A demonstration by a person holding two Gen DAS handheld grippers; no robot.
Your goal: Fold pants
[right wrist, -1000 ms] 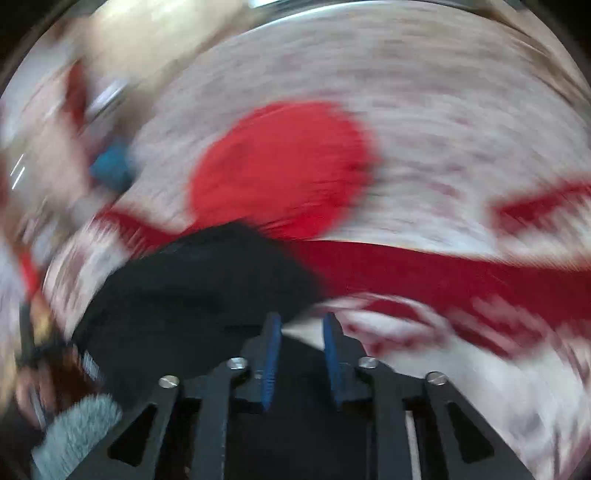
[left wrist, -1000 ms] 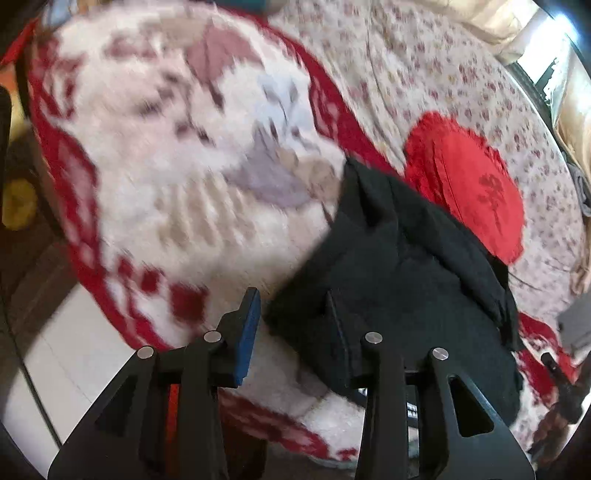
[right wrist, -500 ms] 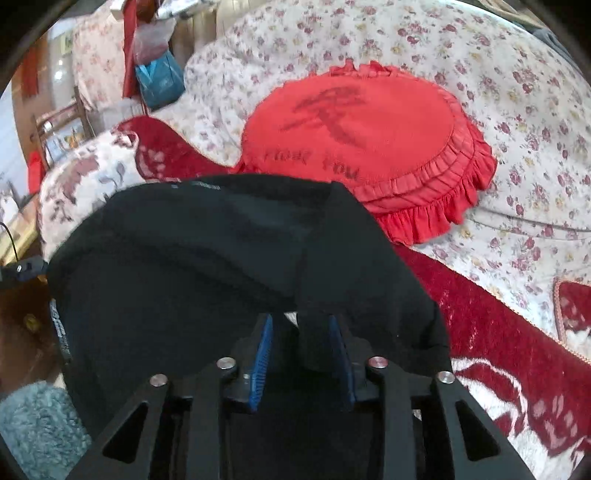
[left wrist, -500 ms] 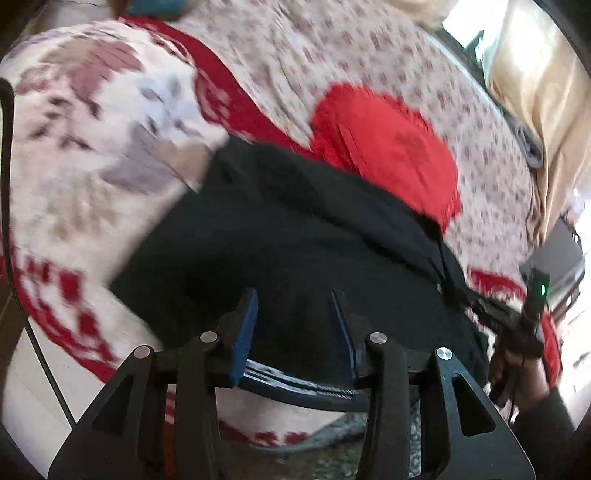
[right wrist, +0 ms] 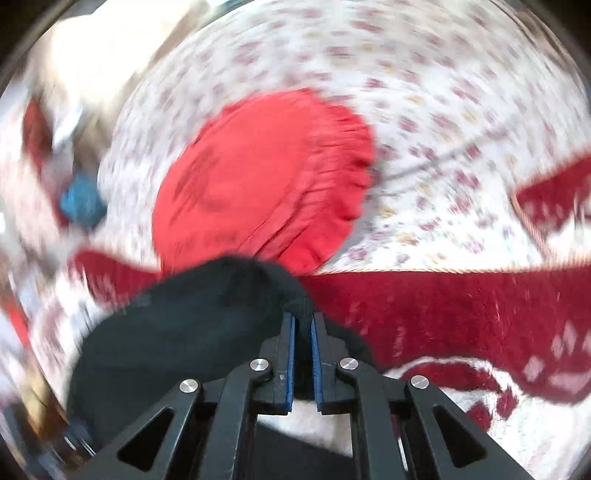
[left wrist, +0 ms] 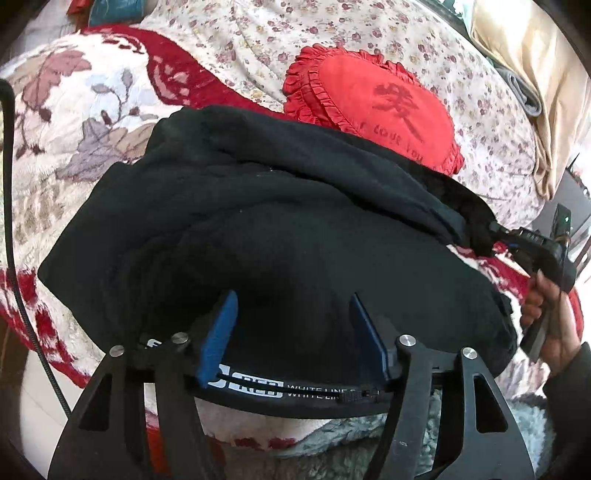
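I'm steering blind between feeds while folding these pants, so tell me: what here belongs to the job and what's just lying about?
For the job:
- black pants
- left gripper, open over the pants
- right gripper, shut on a pants edge

Just lying about:
- red ruffled cushion
- floral bedspread
- red-patterned blanket
- blue bag

A round red frilled cushion (left wrist: pixel 373 110) sits far right on the floral bedspread (left wrist: pixel 258 48), dark lettering stitched across its face. Near left, there's a plush blanket (left wrist: pixel 62 122) with big leaf patterns and a deep red border. A teal bag (left wrist: pixel 118 7) peeks in at the far left edge. Beige curtain (left wrist: pixel 532 85) hangs far right. Down at the near edge, grey fluffy fabric (left wrist: pixel 354 439). A black cable (left wrist: pixel 14 236) runs along the left side.
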